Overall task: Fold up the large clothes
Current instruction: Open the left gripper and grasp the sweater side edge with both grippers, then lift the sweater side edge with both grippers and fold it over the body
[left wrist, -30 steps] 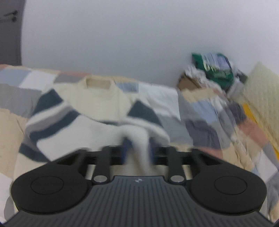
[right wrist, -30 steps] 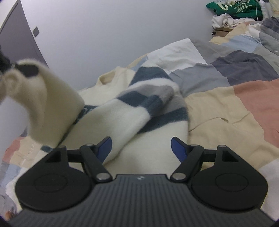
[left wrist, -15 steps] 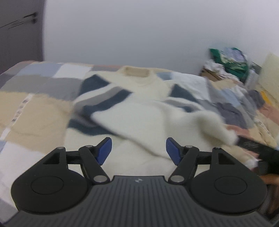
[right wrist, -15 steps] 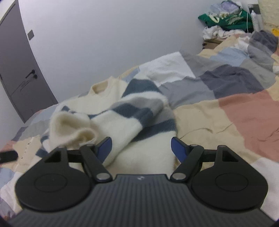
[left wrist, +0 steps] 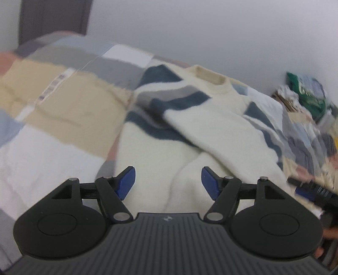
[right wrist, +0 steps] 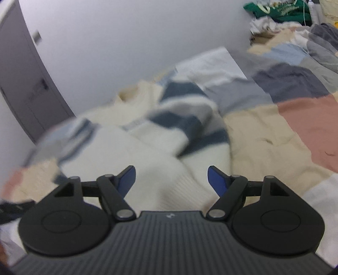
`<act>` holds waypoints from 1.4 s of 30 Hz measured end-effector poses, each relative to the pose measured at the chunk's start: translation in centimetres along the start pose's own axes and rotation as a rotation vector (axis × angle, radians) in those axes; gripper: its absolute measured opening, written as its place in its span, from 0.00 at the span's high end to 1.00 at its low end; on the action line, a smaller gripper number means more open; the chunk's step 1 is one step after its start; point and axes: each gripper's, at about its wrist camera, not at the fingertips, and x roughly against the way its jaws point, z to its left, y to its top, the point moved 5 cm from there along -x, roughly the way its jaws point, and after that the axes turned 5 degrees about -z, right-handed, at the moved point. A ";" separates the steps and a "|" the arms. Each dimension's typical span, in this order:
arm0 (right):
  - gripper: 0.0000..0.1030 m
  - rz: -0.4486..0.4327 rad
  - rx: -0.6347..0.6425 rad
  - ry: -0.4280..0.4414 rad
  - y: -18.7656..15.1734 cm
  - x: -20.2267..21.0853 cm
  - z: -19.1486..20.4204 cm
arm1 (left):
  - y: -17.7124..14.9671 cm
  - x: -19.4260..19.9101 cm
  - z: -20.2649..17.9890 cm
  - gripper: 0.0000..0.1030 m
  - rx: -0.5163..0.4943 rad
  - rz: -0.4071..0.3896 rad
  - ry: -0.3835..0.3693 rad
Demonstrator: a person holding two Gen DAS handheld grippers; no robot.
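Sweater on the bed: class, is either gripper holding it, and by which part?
Neither. The left gripper and right gripper are both open above the striped sweater, gripping nothing.

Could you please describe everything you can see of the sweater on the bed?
The sweater is fuzzy cream knit with navy and grey bands on the sleeves and a ribbed round collar. It lies flat on the patchwork quilt, collar toward the wall, both sleeves folded across the body. Neither gripper holds it.

Cream sweater (left wrist: 211, 131) with navy and grey sleeve stripes, patchwork quilt (left wrist: 63, 110) in beige, grey, white, pale blue and pink blocks, green garment (right wrist: 278, 10) with pale print at one o'clock, pale grey wall (right wrist: 126, 42), dark grey door (right wrist: 25, 84), black grippers with blue pads (left wrist: 126, 182)
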 end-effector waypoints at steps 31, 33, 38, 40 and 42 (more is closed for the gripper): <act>0.25 0.334 -0.406 0.194 -6.7 3.3 0.2 | -6.4 -1.6 3.6 0.20 0.473 0.291 -0.213; 0.46 0.353 -0.373 0.127 -7.3 3.4 0.7 | -6.7 -1.0 3.2 0.21 0.471 0.280 -0.214; 0.90 0.312 -0.303 0.076 -6.6 5.0 1.2 | -6.6 0.9 3.5 0.68 0.464 0.244 -0.174; 0.91 0.260 -0.369 0.115 -5.3 6.1 0.5 | -6.2 2.3 4.4 0.83 0.506 0.207 -0.177; 0.91 0.205 -0.363 0.168 -3.9 7.5 0.5 | -5.9 4.0 4.9 0.92 0.541 0.155 -0.213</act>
